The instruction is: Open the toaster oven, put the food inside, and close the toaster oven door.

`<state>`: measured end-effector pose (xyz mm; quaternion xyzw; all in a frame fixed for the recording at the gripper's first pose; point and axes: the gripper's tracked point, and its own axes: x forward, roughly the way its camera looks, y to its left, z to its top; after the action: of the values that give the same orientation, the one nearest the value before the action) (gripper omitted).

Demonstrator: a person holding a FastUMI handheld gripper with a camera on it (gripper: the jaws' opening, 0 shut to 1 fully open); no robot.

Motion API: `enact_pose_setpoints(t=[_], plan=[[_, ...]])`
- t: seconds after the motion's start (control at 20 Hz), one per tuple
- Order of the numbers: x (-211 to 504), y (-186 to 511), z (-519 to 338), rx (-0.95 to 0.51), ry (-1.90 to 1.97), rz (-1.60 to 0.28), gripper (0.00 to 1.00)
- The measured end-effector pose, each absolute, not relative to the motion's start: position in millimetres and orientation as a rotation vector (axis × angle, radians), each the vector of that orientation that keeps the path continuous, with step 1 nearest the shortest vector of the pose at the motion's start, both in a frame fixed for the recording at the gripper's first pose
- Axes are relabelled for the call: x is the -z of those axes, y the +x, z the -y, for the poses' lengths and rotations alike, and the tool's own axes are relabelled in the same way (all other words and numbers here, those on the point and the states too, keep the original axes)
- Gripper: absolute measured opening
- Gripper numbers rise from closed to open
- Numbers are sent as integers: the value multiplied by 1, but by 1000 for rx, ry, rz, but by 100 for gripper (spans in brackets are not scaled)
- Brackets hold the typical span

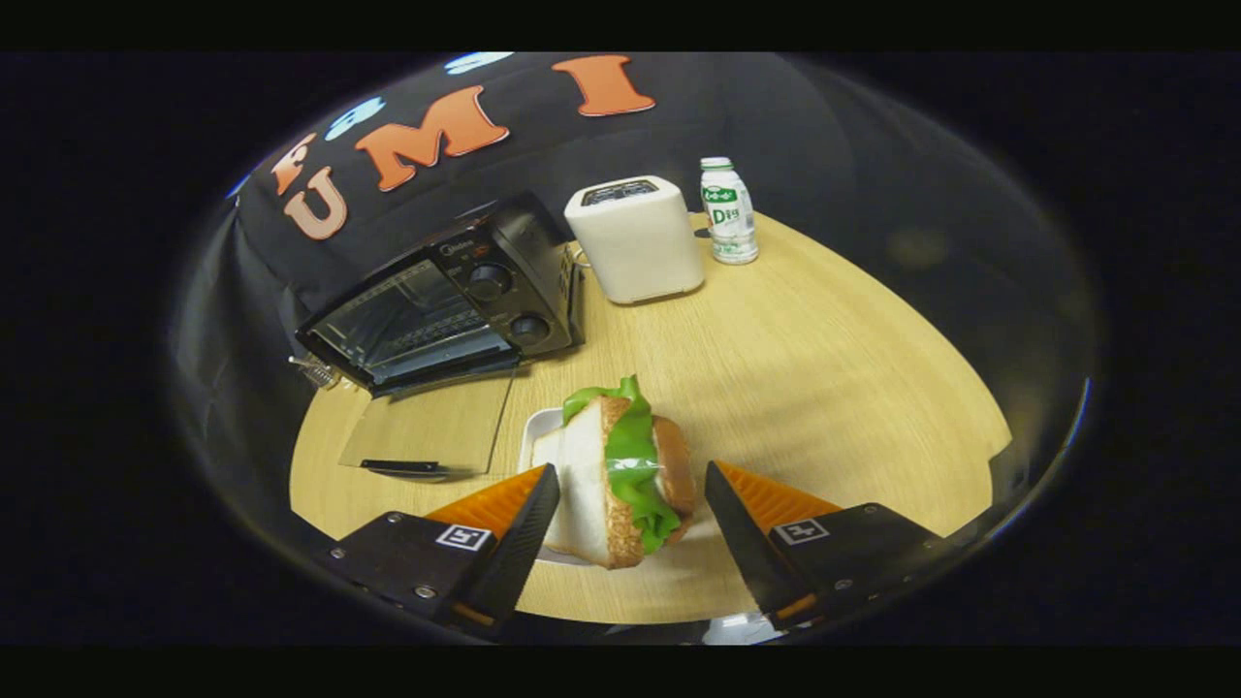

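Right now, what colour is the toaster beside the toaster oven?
White toaster, clearest in the gripper view.

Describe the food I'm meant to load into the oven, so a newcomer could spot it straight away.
Start at the black toaster oven, whose glass door lies open flat on the round wooden table. Just this side of the door sits a small white plate, and the sandwich stands on it, between the open gripper's fingers. It alone shows bread with green lettuce; the white toaster and bottle stand farther back.
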<state>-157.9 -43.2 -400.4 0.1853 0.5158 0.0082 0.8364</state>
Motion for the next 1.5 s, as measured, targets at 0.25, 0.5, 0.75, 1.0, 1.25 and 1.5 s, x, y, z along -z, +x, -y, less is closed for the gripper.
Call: enact_pose_setpoints(t=[0.25, 0.5, 0.75, 1.0, 1.25, 1.5], plan=[[398, -155, 33, -21, 658, -1133, 62], [387, -147, 31, -46, 696, -1110, 35], [363, -138, 19, -84, 704, -1068, 34], [330, -110, -2, -126, 791, -986, 34], [312, -77, -45, -189, 870, -937, 34], [312, -37, -90, -209, 952, -890, 34]])
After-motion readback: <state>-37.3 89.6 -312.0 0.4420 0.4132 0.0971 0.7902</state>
